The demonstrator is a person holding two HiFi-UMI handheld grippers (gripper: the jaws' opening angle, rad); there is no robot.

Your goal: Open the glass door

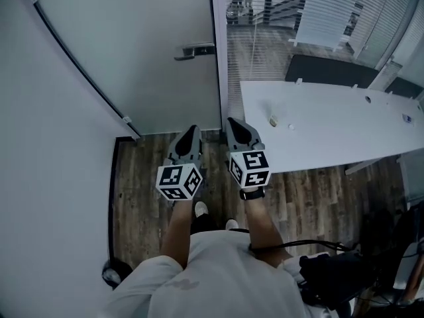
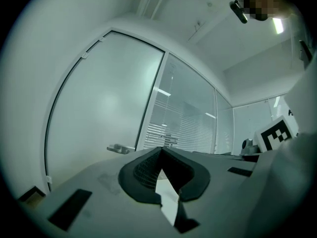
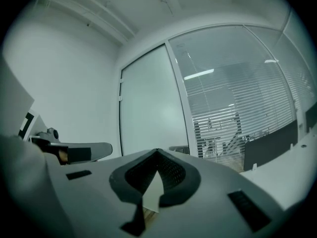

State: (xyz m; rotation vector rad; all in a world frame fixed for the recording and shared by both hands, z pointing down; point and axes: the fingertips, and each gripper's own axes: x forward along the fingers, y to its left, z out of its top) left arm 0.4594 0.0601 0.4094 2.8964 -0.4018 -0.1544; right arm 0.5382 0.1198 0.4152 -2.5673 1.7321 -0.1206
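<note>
**Head view.** Both tools are level and side by side over the wood floor (image 1: pixel 139 197), pointing at the far wall. The left gripper (image 1: pixel 191 131) has its jaws together and carries nothing, and the right gripper (image 1: pixel 233 122) is the same. The glass door (image 1: pixel 132 52) is frosted and shut. Its lever handle (image 1: pixel 195 50) sits at the door's right edge, well apart from both tips. The white surface (image 1: pixel 331 138) runs close by on the right.

**Left gripper view.** The jaws meet at the tip with only floor behind them. The handle (image 2: pixel 120 148) lies left of the tip and is not yet reached.

- Risk: shut jaws cannot take the lever. If we only press it down with the closed tip, the tip may slide off the smooth bar.

**Right gripper view.** These jaws are also closed and empty, aimed at the door's right edge.

- Risk: a reach by this arm may clip the near corner of the surface.
- Risk: we cannot tell which way the door swings. If it opens toward us, we are standing in its path.
</note>
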